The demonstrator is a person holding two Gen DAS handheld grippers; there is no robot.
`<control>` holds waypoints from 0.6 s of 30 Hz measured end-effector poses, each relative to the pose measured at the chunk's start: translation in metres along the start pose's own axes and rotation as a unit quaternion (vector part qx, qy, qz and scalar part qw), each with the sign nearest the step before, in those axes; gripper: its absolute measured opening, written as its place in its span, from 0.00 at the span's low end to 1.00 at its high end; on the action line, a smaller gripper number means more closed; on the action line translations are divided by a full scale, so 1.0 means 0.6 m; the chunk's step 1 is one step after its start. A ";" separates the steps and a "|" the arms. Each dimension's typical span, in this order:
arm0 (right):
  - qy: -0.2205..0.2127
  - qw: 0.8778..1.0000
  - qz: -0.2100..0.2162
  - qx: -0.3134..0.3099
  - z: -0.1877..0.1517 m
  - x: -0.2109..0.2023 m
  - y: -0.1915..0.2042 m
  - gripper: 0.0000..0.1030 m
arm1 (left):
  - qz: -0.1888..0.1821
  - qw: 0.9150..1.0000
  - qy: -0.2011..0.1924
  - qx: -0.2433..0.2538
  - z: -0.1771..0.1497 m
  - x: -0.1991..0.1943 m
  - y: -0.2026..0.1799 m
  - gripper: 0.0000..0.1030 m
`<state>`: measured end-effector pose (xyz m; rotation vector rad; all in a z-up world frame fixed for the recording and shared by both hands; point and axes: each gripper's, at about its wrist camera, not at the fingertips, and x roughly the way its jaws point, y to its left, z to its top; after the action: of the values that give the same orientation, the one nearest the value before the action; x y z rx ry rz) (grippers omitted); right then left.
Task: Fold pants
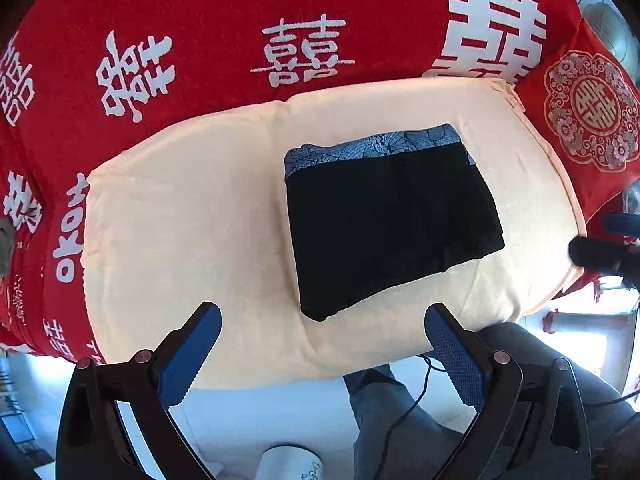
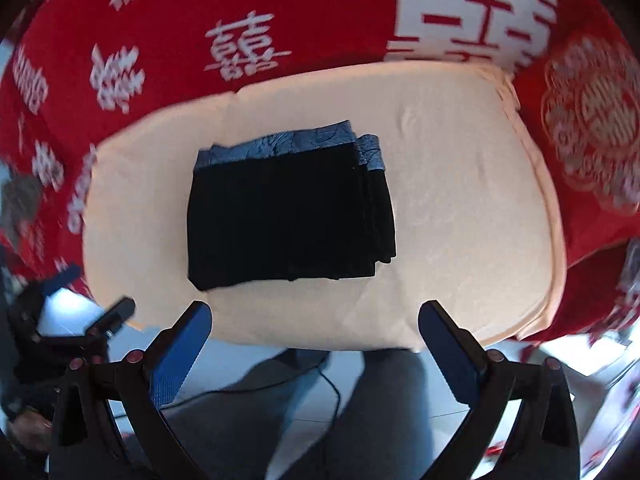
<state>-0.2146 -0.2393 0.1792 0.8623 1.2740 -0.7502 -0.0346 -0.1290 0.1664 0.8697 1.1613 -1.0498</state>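
Note:
The black pants [image 1: 390, 220] lie folded into a compact rectangle on a cream towel [image 1: 192, 220], with a blue-grey patterned waistband along their far edge. In the right wrist view the same folded pants [image 2: 288, 212] show stacked layers at their right side. My left gripper [image 1: 322, 320] hovers open above the towel's near edge, short of the pants and holding nothing. My right gripper [image 2: 316, 318] is also open and empty, near the front edge of the towel [image 2: 460, 208]. The other gripper's tip [image 2: 116, 314] shows at the left of the right wrist view.
The towel lies on a red bedspread [image 1: 224, 8] printed with white characters. A red cushion [image 1: 588, 112] with an ornate medallion sits at the right. A person's grey trouser legs [image 2: 368, 408] and a thin black cable [image 2: 332, 392] are below, over a pale floor.

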 end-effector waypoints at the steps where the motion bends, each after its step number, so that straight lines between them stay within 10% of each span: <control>1: 0.000 1.000 -0.007 -0.014 -0.001 0.000 0.009 1.00 | 0.002 1.000 -0.003 -0.002 -0.001 -0.002 0.000 0.99; 18: -0.016 0.999 -0.047 -0.013 -0.027 0.004 0.038 1.00 | 0.019 0.999 0.009 -0.034 -0.022 0.003 0.007 0.99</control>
<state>-0.2022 -0.2139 0.1783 0.7712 1.2987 -0.8172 -0.0343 -0.1156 0.1623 0.8463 1.1845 -0.9670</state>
